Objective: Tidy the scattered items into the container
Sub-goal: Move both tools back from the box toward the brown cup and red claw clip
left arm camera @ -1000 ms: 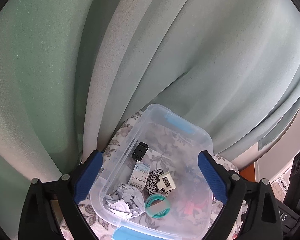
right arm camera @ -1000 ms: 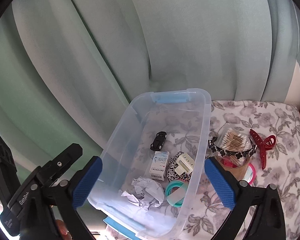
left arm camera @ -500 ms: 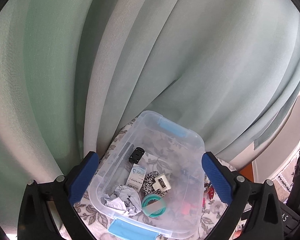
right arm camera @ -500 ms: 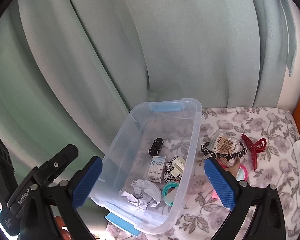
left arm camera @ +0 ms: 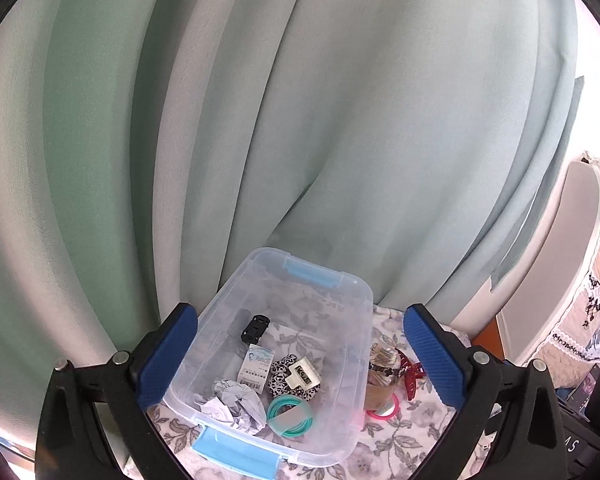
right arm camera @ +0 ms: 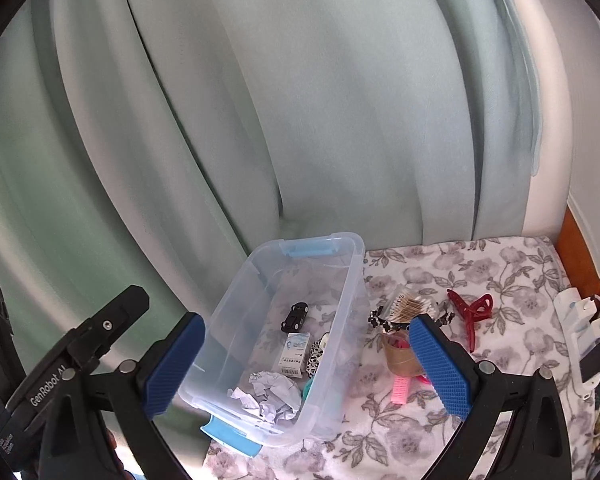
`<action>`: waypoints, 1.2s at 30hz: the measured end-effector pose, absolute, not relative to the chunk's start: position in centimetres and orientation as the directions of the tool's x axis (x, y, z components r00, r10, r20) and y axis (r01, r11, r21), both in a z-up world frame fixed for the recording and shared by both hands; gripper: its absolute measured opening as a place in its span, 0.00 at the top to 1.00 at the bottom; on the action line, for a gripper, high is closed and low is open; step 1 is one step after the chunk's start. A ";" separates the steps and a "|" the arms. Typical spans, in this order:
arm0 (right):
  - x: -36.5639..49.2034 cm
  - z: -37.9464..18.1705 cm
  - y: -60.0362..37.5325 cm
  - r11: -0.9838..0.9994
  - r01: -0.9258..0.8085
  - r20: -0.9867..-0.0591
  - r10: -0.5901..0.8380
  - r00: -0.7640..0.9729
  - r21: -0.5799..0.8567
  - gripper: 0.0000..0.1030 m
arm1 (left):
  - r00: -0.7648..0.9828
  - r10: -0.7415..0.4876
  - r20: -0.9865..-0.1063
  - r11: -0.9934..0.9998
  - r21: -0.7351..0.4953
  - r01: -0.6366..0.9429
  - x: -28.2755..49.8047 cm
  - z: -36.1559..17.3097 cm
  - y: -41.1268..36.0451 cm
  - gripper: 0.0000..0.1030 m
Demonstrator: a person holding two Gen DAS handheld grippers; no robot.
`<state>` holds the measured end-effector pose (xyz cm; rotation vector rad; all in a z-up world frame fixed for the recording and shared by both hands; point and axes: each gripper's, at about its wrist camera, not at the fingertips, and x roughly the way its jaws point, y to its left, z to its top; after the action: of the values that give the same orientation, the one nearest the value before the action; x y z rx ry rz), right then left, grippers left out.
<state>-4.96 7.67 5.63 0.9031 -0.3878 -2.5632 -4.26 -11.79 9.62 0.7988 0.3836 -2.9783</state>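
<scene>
**Half the Clutter Boxed, Hair Clips Yet to Go**

Both grippers, left (left arm camera: 300, 360) and right (right arm camera: 306, 364), hover with jaws spread wide and empty. The clear plastic box (right arm camera: 352, 280) sits between and ahead of them, already holding crumpled paper (right arm camera: 274, 394), a toy car (right arm camera: 295, 315) and a teal ring (left arm camera: 290, 416). Outside it, by the right jaw on the floral cloth (right arm camera: 480, 264), lie a red claw clip (right arm camera: 470, 312), a pink comb (right arm camera: 401, 388) and a beaded headband (right arm camera: 384, 322). All look light; the stiff, glossy clip is probably best pinched across its hinge.
</scene>
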 end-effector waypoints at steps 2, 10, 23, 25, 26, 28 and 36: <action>-4.6 5.8 8.6 -0.881 0.269 -0.525 -0.452 -0.721 0.389 0.00 | -0.870 0.029 -0.493 -0.973 -0.214 0.088 -4.0 9.9 -10.6 0.00; -2.6 5.8 13.8 -0.878 0.228 -0.500 -0.434 -0.749 0.421 0.00 | -0.871 0.047 -0.490 -0.983 -0.178 0.048 -3.0 10.4 -5.9 0.00; -1.1 3.6 20.8 -0.874 0.138 -0.500 -0.389 -0.774 0.466 0.00 | -0.825 0.178 -0.537 -0.972 -0.226 -0.062 -3.6 8.2 0.2 0.00; -1.0 3.1 21.7 -0.874 0.123 -0.506 -0.382 -0.773 0.470 0.00 | -0.819 0.183 -0.544 -0.972 -0.225 -0.068 -3.7 7.8 1.0 0.00; -1.0 2.8 22.0 -0.874 0.116 -0.510 -0.378 -0.772 0.472 0.00 | -0.814 0.189 -0.549 -0.971 -0.228 -0.072 -3.8 7.6 1.3 0.00; -1.1 2.3 22.8 -0.870 0.103 -0.515 -0.377 -0.770 0.482 0.00 | -0.807 0.198 -0.556 -0.970 -0.230 -0.079 -4.1 7.1 2.1 0.00; -1.5 -0.1 24.8 -0.867 0.064 -0.539 -0.363 -0.760 0.494 0.00 | -0.773 0.223 -0.594 -0.968 -0.230 -0.102 -5.3 4.9 3.8 0.00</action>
<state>-1.50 24.76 -0.05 0.9539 -0.6713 -2.6623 -5.28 3.85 4.86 1.0832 0.3092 -3.1177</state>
